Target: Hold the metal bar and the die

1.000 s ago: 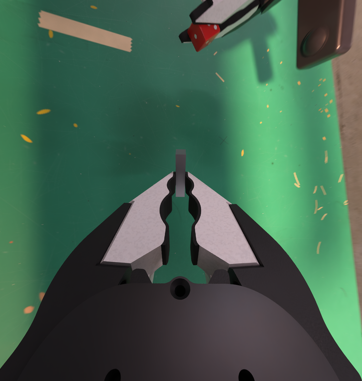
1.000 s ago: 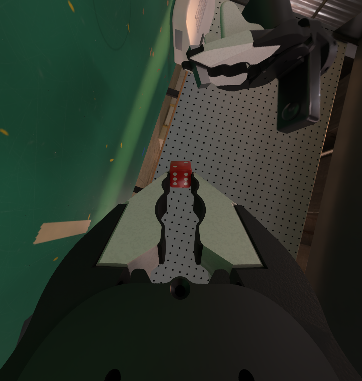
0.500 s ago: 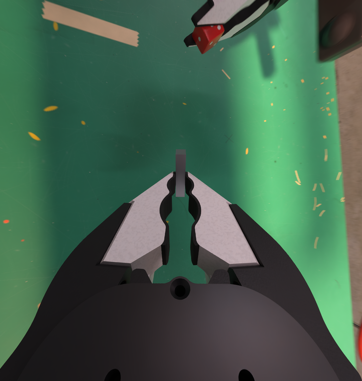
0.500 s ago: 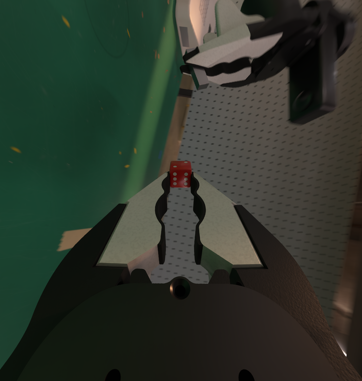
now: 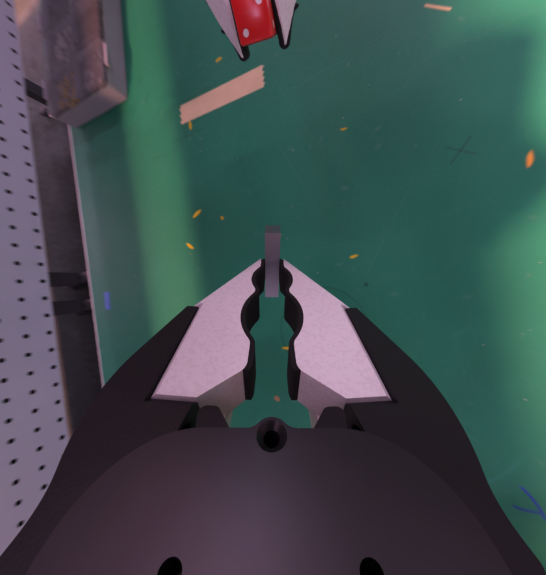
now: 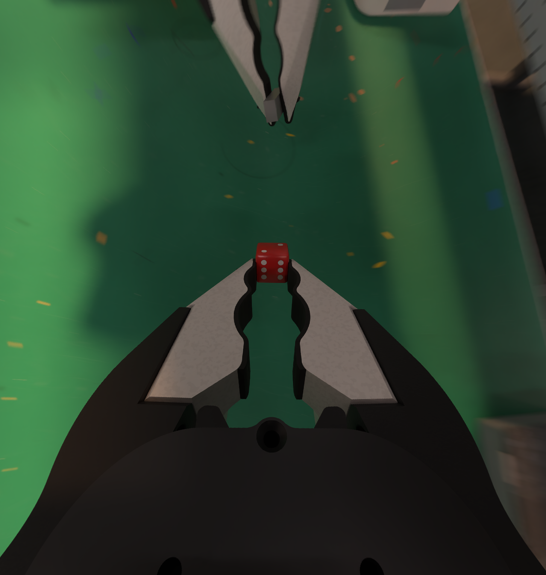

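My left gripper (image 5: 272,264) is shut on a small grey metal bar (image 5: 272,261), which sticks out past the fingertips above the green mat (image 5: 390,202). My right gripper (image 6: 272,264) is shut on a red die with white pips (image 6: 271,263), also held above the mat (image 6: 79,155). The two grippers face each other. In the left wrist view the right gripper (image 5: 261,43) with the die (image 5: 254,21) hangs at the top. In the right wrist view the left gripper (image 6: 278,119) with the bar (image 6: 272,107) hangs at the top centre.
A strip of tan tape (image 5: 222,95) lies on the mat. A grey box (image 5: 79,62) sits at the mat's top left beside a perforated pegboard wall (image 5: 13,280). The pegboard and a wooden edge (image 6: 483,37) show blurred at the right of the right wrist view. Orange flecks dot the mat.
Both grippers have swung round sharply and now point at each other over the mat. The pegboard has come into the left view. Both grips are unchanged.
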Robot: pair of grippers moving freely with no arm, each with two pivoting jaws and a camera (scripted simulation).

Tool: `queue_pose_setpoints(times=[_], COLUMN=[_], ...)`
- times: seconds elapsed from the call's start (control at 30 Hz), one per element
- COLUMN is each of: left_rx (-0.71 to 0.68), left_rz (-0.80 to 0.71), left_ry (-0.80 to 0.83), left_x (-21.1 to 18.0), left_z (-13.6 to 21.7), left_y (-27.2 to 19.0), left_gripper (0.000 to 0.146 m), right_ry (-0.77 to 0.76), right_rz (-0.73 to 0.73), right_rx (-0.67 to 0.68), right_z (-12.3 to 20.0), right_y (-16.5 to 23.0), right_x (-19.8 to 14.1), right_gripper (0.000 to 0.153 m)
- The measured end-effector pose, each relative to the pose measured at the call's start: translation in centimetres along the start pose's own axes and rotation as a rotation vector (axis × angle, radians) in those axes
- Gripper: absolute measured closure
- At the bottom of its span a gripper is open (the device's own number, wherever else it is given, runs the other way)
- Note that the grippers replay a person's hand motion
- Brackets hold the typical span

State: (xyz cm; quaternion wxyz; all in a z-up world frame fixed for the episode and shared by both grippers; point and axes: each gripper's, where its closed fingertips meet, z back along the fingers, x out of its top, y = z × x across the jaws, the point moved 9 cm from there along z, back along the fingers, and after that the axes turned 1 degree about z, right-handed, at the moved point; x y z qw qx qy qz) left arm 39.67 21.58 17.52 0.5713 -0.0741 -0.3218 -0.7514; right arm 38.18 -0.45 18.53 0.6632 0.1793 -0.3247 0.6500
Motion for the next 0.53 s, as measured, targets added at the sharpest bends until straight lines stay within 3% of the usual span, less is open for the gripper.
queue_pose_setpoints(times=[0.2, 0.27, 0.33, 0.43, 0.53], left_rx=[0.238, 0.327, 0.395, 0.468, 0.439], left_rz=[-0.186, -0.277, -0.337, -0.330, -0.225], left_ry=[-0.010, -0.018, -0.041, -0.031, -0.040], left_x=[-0.5, -0.5, -0.5, -0.6, -0.7], left_z=[-0.3, -0.6, -0.8, -1.2, -1.1], left_y=[-1.8, -2.7, -3.5, -3.8, -3.2], left_gripper=[0.138, 0.138, 0.138, 0.138, 0.138], right_ry=[-0.124, -0.188, -0.231, -0.228, -0.198], right_rz=[-0.635, -0.917, -1.129, -1.194, -0.957], right_rx=[0.449, 0.659, 0.788, 0.851, 0.740], right_z=[-0.9, -1.4, -2.3, -3.6, -4.2], right_y=[-2.6, -3.6, -4.1, -3.5, -2.6], right_x=[-1.6, -2.8, -4.4, -5.6, -4.9], right_gripper=[0.134, 0.134, 0.134, 0.134, 0.134])
